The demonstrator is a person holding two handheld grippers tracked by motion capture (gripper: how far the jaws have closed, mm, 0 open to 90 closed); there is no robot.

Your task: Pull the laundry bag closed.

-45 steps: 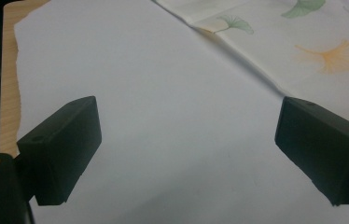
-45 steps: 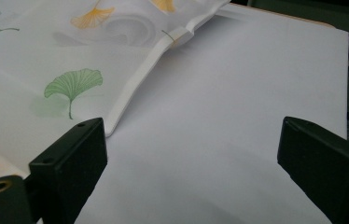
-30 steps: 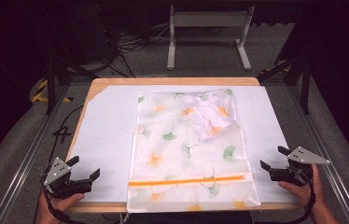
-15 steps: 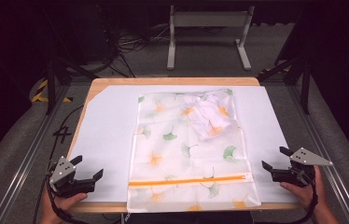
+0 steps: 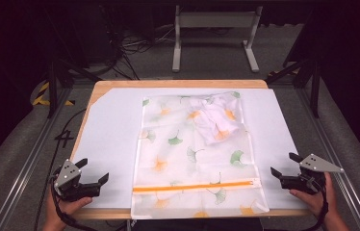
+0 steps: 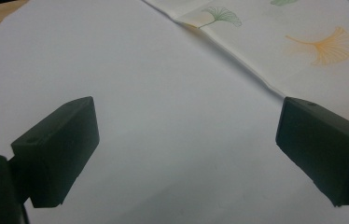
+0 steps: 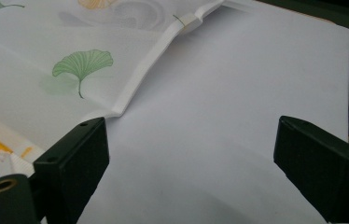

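Observation:
A white mesh bag (image 5: 197, 154) printed with green and orange ginkgo leaves lies flat in the middle of the table, its orange zipper (image 5: 195, 186) running across near the front edge. A bunched white cloth (image 5: 216, 120) shows through it at the far right. My left gripper (image 5: 94, 172) is open at the front left, over the white sheet (image 5: 110, 134), clear of the bag's edge (image 6: 256, 74). My right gripper (image 5: 284, 166) is open at the front right, just beside the bag's right edge (image 7: 135, 88). Nothing sits between either pair of jaws.
The white sheet covers a wooden tabletop (image 5: 178, 83). Metal rails (image 5: 19, 183) run along both sides. A metal stand (image 5: 214, 36) and cables (image 5: 135, 45) sit on the floor beyond the far edge.
Both hands have slid slightly toward the front of the table. The bag has not moved.

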